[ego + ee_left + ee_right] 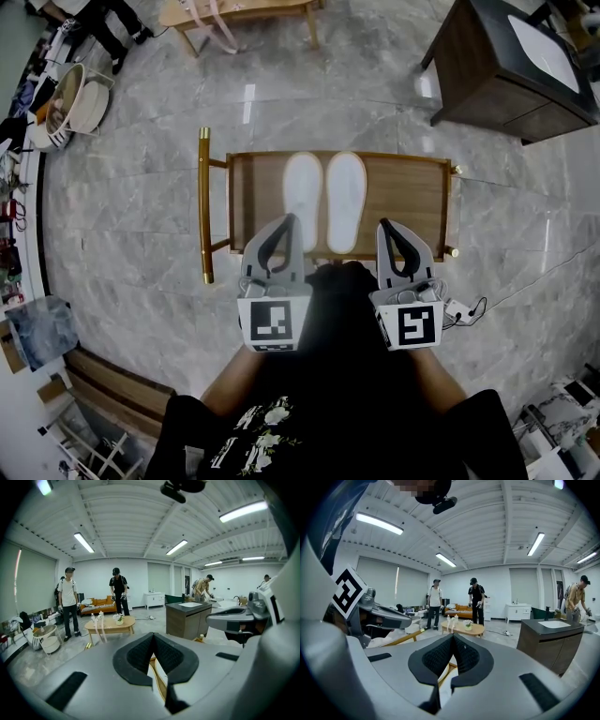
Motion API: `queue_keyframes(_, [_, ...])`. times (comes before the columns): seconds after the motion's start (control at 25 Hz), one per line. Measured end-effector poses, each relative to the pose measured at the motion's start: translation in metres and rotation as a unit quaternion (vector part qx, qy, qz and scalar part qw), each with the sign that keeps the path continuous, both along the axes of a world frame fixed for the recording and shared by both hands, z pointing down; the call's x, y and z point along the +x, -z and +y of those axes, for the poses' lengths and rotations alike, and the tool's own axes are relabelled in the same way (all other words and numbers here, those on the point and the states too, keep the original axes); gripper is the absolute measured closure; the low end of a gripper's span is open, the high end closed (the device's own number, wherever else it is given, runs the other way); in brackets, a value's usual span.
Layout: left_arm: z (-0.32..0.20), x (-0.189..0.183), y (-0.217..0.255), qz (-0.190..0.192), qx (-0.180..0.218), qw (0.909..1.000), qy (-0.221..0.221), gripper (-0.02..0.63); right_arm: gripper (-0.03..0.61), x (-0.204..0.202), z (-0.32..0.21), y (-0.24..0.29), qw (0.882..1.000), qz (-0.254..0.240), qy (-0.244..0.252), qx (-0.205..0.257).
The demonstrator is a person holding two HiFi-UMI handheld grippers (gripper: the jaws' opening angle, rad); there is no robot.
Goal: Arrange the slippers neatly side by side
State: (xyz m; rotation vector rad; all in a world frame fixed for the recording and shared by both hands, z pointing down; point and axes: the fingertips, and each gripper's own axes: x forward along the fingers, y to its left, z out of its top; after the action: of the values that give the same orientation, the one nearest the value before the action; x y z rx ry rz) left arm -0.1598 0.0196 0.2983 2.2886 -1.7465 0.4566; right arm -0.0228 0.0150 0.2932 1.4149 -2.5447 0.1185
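Slippers (325,202): paired side by side on rack (417,192). Left gripper (286,221), right gripper (386,225): jaws closed, empty. Risk: careless low pass knocking pair askew.

A low wooden desk (403,192) with gold-coloured rails at its two ends stands on a grey marble floor (122,206). Two white slippers (303,199) lie flat on its top, just beside each other. They sit slightly left of the middle, each running from far edge to near edge.
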Motion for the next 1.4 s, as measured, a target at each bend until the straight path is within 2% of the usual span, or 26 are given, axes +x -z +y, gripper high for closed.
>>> queue_keyframes(0.48, [0.009, 0.023, 0.009, -0.023, 0.0, 0.9993, 0.031, 0.612, 0.58, 0.024, 0.001, 0.003, 0.999, -0.005, 0.037, -0.005])
queue_keyframes(1.4, [0.029, 0.026, 0.007, -0.038, 0.001, 0.9978, 0.055, 0.612, 0.58, 0.02, 0.015, -0.007, 0.997, -0.005, 0.075, -0.016])
